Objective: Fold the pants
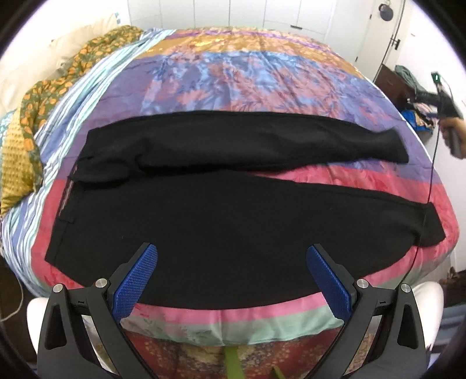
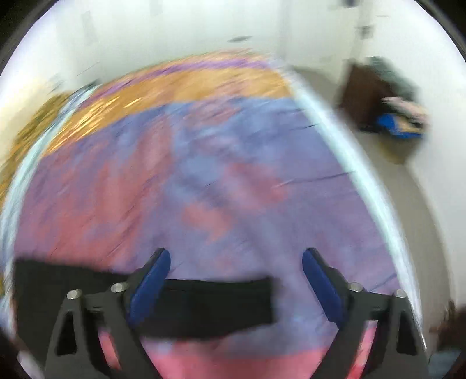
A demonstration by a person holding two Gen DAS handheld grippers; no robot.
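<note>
The pants [image 1: 221, 210] lie spread flat on the bed [image 1: 233, 73], legs apart. Your left gripper [image 1: 231, 280] and right gripper [image 2: 236, 285] both hang spread, holding nothing. The right view is blurred, probably from quick motion; rushing could snag only one hem layer and skew the fold.

A bed [image 1: 247, 75] under a patchwork quilt of purple, blue, orange and pink fills the room. White panelled walls [image 1: 204, 11] stand at twelve o'clock, a cream pillow [image 1: 72, 40] at ten, a dark wooden cabinet [image 1: 391, 83] at two.
</note>
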